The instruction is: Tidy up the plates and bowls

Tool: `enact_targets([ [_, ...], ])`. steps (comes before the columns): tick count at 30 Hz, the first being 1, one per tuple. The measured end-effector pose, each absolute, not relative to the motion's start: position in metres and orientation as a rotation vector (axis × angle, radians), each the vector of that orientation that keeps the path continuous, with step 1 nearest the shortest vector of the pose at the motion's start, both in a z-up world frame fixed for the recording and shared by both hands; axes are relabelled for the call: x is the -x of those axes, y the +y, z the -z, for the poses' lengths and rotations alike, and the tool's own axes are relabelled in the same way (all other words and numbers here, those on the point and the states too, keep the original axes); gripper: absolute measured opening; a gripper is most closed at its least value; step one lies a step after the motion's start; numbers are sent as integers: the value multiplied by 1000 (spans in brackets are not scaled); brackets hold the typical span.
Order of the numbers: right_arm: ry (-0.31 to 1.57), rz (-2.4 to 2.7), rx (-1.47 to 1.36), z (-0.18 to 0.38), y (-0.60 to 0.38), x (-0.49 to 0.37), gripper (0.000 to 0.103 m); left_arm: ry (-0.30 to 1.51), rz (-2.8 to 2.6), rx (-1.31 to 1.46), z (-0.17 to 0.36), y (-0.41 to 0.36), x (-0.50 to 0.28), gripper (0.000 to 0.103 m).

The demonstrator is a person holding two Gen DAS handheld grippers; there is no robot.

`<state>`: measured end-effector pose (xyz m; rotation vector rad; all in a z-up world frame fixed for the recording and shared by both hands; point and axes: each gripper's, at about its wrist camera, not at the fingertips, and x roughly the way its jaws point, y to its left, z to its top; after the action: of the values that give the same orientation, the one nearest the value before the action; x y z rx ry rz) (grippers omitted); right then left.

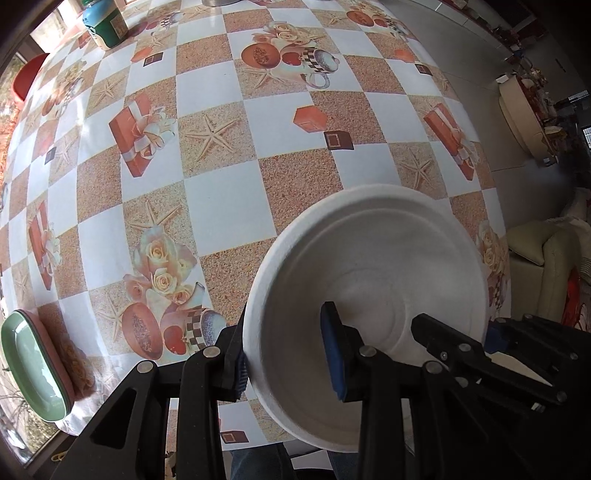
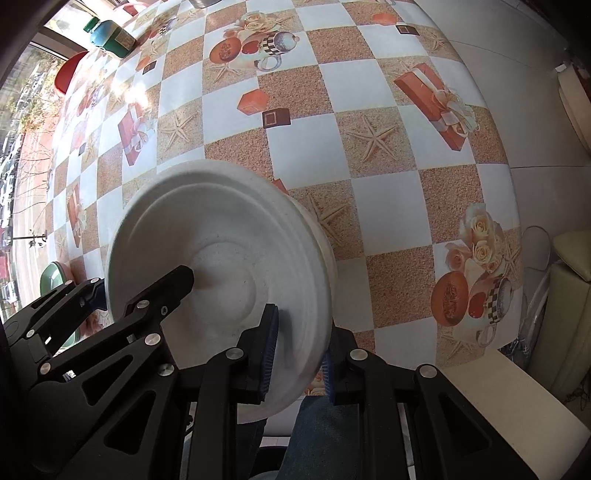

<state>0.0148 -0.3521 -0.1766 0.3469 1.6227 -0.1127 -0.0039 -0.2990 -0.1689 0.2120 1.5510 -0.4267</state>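
A white bowl [image 1: 373, 258] is held tilted above the near edge of the table, gripped on opposite sides. My left gripper [image 1: 288, 362] is shut on its left rim, one blue pad inside the bowl and one outside. My right gripper [image 2: 295, 358] is shut on its right rim in the same way; the bowl fills the middle of the right wrist view [image 2: 221, 251]. Each gripper shows in the other's view, the right one in the left wrist view [image 1: 491, 343] and the left one in the right wrist view [image 2: 110, 295]. A green plate [image 1: 29, 362] lies on a pink plate at the table's left edge.
The table [image 1: 229, 206] has a checkered cloth with starfish and gift-box prints. A green-lidded jar [image 1: 105, 22] stands at the far left. A red stool [image 1: 27, 75] is beyond the table's left edge. A cream sofa [image 1: 546, 262] is to the right.
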Motion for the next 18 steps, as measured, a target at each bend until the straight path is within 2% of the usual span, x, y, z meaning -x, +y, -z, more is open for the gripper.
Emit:
enact_targets([
  [5,1624,96,-325,184,-354,-22,22,1544,427,-207,169,-300,0,48],
  [9,1628,93,-341,187,-358,-26,23,1516,397,-200,161,-290,0,76],
  [10,1627,96,-345,187,-358,-27,23,1505,395,-203,158,-287,0,80],
  [12,1630,101,-357,185,-363,-24,23,1492,374,-221,153,-281,0,80],
  [13,1632,110,-361,185,-365,-23,36,1493,366,-221,151,-278,-1,81],
  [14,1633,137,-351,184,-368,-21,58,1505,359,-219,151,-275,-2,82],
  [15,1627,159,-346,183,-372,-20,67,1516,352,-220,151,-271,-2,86],
  [16,1619,164,-357,182,-376,-19,81,1520,347,-221,150,-268,-1,91],
  [17,1613,161,-381,182,-380,-16,89,1519,342,-224,149,-264,0,94],
  [18,1613,161,-401,181,-383,-14,95,1518,333,-228,148,-259,1,100],
])
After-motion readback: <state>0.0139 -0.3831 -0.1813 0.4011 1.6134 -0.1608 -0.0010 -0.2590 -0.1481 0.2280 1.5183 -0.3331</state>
